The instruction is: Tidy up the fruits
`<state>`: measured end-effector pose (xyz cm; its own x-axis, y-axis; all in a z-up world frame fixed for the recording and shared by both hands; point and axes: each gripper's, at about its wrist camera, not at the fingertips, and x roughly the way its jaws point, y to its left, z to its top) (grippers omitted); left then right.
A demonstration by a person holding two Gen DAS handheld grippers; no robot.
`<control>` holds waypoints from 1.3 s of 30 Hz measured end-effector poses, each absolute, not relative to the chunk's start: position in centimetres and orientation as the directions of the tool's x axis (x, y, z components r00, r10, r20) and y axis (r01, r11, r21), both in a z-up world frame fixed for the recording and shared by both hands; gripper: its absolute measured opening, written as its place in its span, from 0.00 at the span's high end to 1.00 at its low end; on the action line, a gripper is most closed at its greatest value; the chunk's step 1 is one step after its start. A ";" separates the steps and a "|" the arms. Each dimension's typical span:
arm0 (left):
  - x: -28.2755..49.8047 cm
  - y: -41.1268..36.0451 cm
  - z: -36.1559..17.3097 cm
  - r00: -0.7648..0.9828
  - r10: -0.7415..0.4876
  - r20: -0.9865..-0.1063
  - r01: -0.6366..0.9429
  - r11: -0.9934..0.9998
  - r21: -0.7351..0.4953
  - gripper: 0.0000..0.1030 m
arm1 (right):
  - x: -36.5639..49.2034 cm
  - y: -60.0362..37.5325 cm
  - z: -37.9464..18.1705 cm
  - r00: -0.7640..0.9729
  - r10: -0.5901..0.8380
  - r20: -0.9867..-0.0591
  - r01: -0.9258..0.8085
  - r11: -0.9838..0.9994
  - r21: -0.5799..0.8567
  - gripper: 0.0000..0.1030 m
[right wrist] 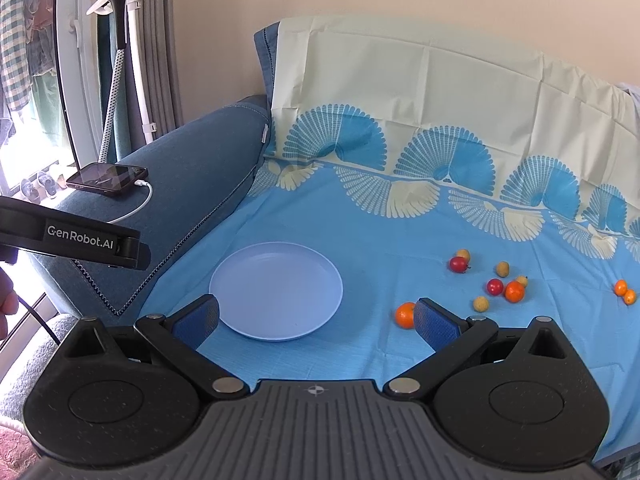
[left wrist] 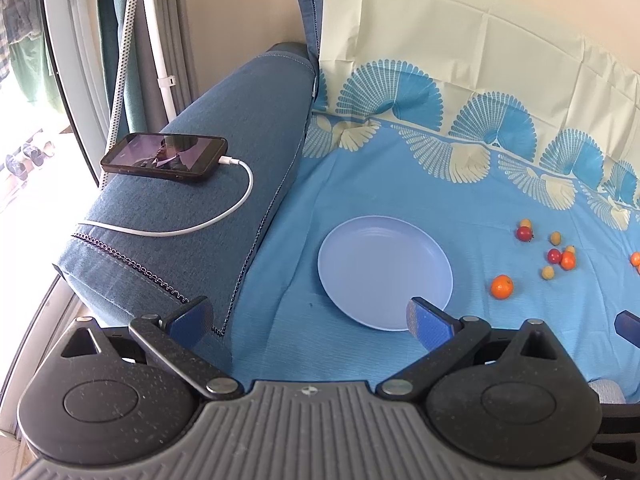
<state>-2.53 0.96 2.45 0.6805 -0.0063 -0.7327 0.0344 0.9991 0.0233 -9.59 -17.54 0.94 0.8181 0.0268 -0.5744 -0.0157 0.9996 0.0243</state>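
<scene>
An empty pale blue plate (left wrist: 384,272) (right wrist: 276,290) lies on the blue patterned cloth (left wrist: 360,184) (right wrist: 360,224) over the sofa seat. Several small fruits lie scattered to its right: an orange mandarin (left wrist: 502,287) (right wrist: 405,315) nearest the plate, red ones (left wrist: 524,233) (right wrist: 458,264), yellow ones (left wrist: 555,237) (right wrist: 502,269) and more orange ones (right wrist: 620,287). My left gripper (left wrist: 310,322) is open and empty, above the plate's near edge. My right gripper (right wrist: 316,320) is open and empty, with its right finger (right wrist: 434,326) just in front of the mandarin.
A phone (left wrist: 166,156) (right wrist: 108,178) with a white charging cable (left wrist: 224,216) lies on the blue sofa armrest (left wrist: 224,120) at the left. A garment steamer stand (right wrist: 120,40) and curtains stand behind it. The sofa backrest (right wrist: 440,80) rises behind the fruits.
</scene>
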 end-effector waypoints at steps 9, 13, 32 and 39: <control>-2.6 0.9 2.4 0.677 -0.005 -0.736 0.036 0.999 0.026 0.00 | -9.5 -17.6 0.7 0.814 0.032 -0.580 -0.021 0.999 0.026 0.00; -2.5 1.0 2.3 0.676 -0.006 -0.737 0.035 0.999 0.024 0.00 | -9.5 -17.6 0.6 0.812 0.035 -0.582 -0.025 0.999 0.026 0.00; -2.5 1.1 2.2 0.673 -0.005 -0.739 0.033 0.999 0.022 0.00 | -9.6 -17.5 0.4 0.808 0.041 -0.587 -0.032 0.999 0.025 0.00; -2.5 1.1 2.2 0.673 -0.004 -0.740 0.032 0.999 0.024 0.00 | -9.6 -17.4 0.2 0.807 0.043 -0.589 -0.032 0.999 0.028 0.00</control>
<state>-2.50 1.09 2.16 0.6726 -0.0039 -0.7400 0.0323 0.9992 0.0240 -9.61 -17.42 0.24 0.8069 0.0428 -0.5891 -0.0322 0.9991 0.0285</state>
